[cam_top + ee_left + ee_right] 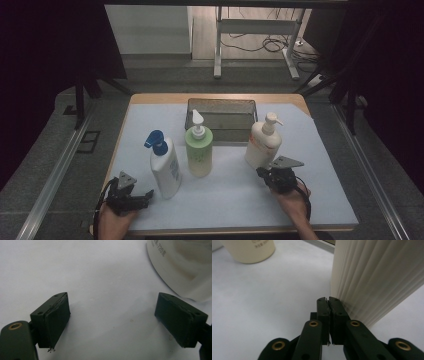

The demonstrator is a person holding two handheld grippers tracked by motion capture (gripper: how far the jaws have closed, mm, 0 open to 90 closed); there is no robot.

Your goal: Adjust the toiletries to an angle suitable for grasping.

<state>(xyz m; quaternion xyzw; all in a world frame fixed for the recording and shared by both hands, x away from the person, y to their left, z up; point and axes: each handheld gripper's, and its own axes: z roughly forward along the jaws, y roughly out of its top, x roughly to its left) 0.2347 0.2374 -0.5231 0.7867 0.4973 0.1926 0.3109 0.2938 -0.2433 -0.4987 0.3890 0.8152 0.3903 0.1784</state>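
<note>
1. Cream pump bottle [262, 142] stands right of centre in the high view, just above the right gripper [265, 173]; the right gripper view shows its ribbed side [377, 277] close up at the upper right.
2. Right gripper [328, 300] has its jaws pressed together, empty, tips just beside the bottle's base.
3. Left gripper [146, 196] sits at lower left, beside the blue-pump bottle [165, 165].
4. Left gripper [112, 315], in its own view, gapes wide over bare white cloth [100, 270], gripping nothing.

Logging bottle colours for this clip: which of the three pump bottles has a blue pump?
The left bottle, white-bodied, nearest the left gripper; the other two have white pumps.
</note>
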